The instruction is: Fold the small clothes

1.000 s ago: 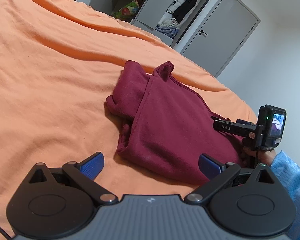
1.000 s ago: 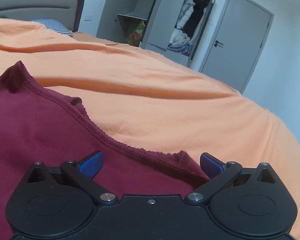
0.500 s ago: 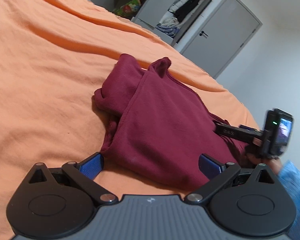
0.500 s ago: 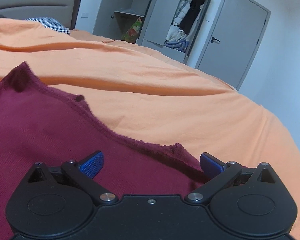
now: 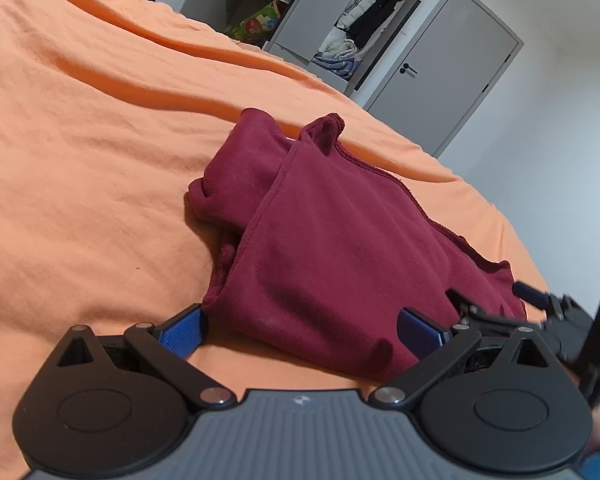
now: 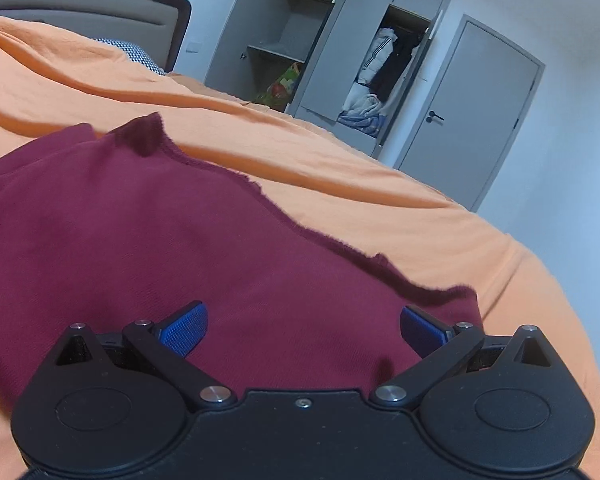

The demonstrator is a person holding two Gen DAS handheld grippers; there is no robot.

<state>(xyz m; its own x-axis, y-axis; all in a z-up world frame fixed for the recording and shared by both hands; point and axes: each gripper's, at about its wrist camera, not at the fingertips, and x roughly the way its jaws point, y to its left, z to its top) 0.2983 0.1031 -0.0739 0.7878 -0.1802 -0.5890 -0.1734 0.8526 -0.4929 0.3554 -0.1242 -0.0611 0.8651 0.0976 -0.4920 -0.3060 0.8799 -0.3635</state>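
Lying on the orange bedsheet is the maroon garment, partly folded, w/ a bunched roll along its left side and a raw, wavy hem running along its far edge toward the right. Left gripper sits at the near edge, jaws spread wide, blue pads flanking the near fold, holding nothing; left pad is just beside the garment's near-left corner. Right gripper hovers over the garment's right part, jaws also released and wide, cloth betw. the pads but not pinched. In the left wrist view it shows at the garment's near-right corner. Sheet is bare to the left and far side, wrinkled; to the right it drops off at the bed edge. Wardrobe w/ open doors and a closed door stand well beyond.
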